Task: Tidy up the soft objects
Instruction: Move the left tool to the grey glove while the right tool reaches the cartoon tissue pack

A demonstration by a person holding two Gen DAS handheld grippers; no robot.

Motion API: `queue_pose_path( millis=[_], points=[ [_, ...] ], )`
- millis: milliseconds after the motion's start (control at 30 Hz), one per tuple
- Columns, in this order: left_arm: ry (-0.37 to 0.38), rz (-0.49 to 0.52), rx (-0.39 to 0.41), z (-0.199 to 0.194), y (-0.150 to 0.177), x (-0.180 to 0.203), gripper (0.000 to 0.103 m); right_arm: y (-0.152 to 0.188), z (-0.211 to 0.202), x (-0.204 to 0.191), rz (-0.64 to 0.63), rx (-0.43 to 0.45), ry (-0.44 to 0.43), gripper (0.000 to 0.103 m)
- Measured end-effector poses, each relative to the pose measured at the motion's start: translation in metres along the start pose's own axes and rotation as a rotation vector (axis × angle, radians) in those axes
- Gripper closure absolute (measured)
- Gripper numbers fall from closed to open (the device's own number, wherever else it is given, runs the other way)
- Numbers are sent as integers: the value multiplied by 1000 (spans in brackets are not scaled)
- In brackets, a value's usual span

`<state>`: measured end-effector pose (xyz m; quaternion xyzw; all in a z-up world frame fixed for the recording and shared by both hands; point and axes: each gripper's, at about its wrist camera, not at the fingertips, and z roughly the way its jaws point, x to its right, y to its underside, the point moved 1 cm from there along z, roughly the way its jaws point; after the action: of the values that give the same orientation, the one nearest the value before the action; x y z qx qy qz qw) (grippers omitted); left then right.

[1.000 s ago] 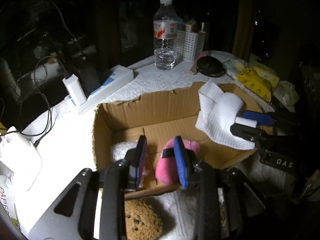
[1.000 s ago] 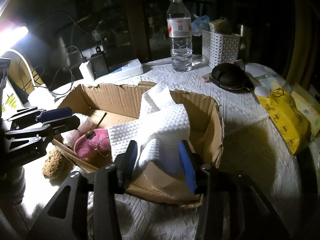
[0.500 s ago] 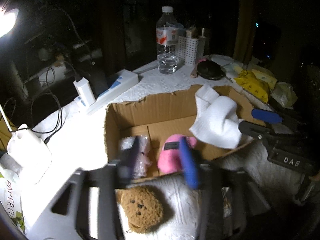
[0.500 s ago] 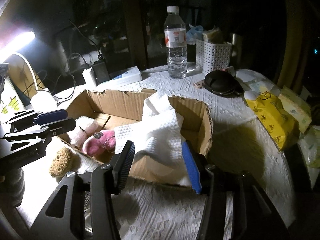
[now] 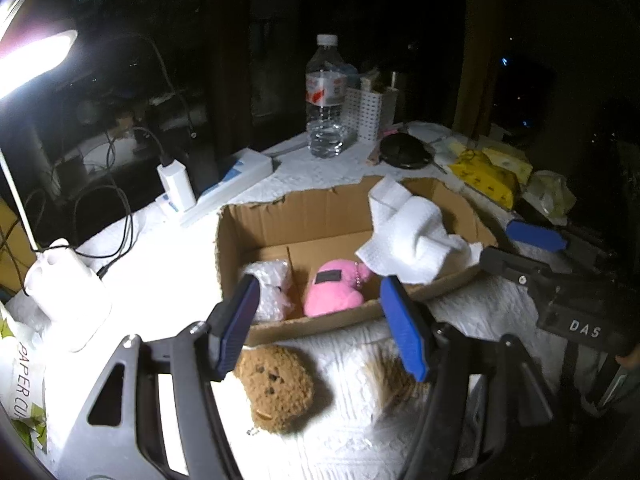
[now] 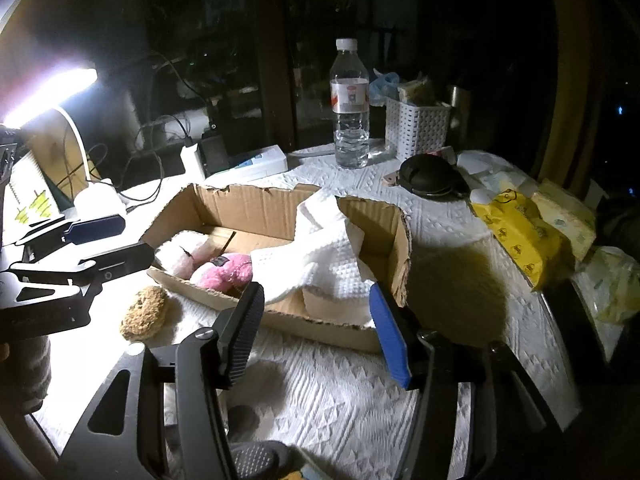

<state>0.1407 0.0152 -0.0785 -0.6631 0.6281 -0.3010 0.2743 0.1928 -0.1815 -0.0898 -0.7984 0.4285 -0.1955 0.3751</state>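
An open cardboard box (image 5: 288, 216) (image 6: 248, 206) stands on the white tablecloth. Inside it lie a pink plush (image 5: 334, 294) (image 6: 224, 276), a pale fluffy item (image 5: 270, 288) (image 6: 180, 254) and a white waffle cloth (image 5: 408, 236) (image 6: 320, 256) draped over the box's right part. A brown cookie-like plush (image 5: 276, 388) (image 6: 145, 312) lies on the cloth in front of the box. My left gripper (image 5: 324, 328) is open and empty above the brown plush. My right gripper (image 6: 318, 332) is open and empty, just in front of the box's near wall.
A water bottle (image 5: 326, 96) (image 6: 351, 104), a white basket (image 6: 416, 128), a black pouch (image 6: 430, 176), yellow packets (image 6: 520, 232), a power strip with charger (image 5: 224, 184) and a lit desk lamp (image 6: 52, 92) stand around the box. A furry brown item (image 5: 394, 380) lies near the left gripper.
Both grippers have opened wide and pulled back from the box. The right one let go of the white cloth, which now lies in the box. The pink plush stays in the box.
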Motion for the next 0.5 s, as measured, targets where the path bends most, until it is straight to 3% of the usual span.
queue_pose_path(
  millis=[500],
  points=[
    [37, -1, 9, -25, 20, 10, 38, 20, -33, -11, 3, 26, 22, 45]
  ],
)
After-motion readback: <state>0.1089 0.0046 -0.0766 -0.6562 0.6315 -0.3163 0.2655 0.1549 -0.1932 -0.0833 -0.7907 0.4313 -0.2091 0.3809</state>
